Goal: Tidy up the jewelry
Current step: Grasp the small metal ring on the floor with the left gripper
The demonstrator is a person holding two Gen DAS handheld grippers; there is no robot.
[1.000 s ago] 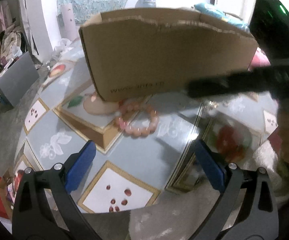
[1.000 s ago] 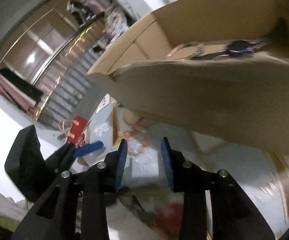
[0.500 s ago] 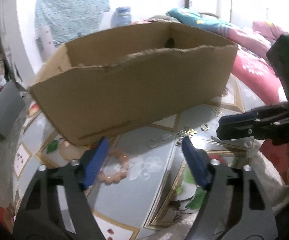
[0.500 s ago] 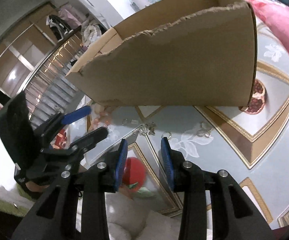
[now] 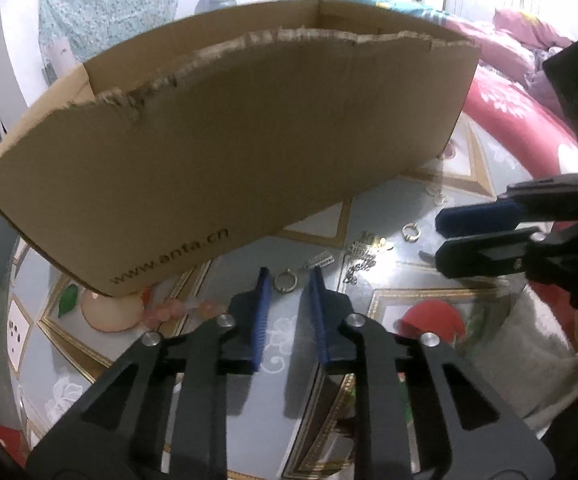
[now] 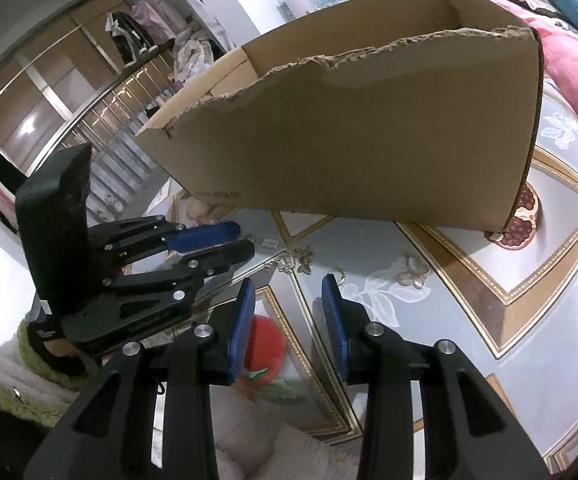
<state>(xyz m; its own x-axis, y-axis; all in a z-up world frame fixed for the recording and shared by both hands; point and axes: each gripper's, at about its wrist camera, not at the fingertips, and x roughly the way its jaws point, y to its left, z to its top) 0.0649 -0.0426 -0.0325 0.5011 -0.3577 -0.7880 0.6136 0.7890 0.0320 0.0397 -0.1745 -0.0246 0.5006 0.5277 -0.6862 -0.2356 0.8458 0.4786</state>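
Note:
A small silver ring (image 5: 286, 282) lies on the patterned table (image 5: 313, 222), just beyond and between the tips of my left gripper (image 5: 289, 278). Its jaws are closing, and the blue pads stand clear of the ring. More small silver pieces (image 5: 363, 250) and another ring (image 5: 410, 232) lie to the right. A pink bead bracelet (image 5: 177, 309) shows partly behind the left finger. My right gripper (image 6: 289, 286) hovers open over the table with nothing between its pads, close to a silver chain cluster (image 6: 297, 262). Each gripper also shows in the other's view: left gripper (image 6: 245, 242), right gripper (image 5: 439, 239).
A big open cardboard box (image 5: 229, 140) with a torn front edge stands right behind the jewelry, also seen as the box (image 6: 369, 140). Red and pink bedding (image 5: 509, 92) lies at the far right. White fluffy fabric (image 5: 529, 340) lies at the table's near edge.
My left gripper's jaws have narrowed from wide apart. It has shifted right, from the bead bracelet to the silver ring. The right gripper has drawn back from the box and kept its opening.

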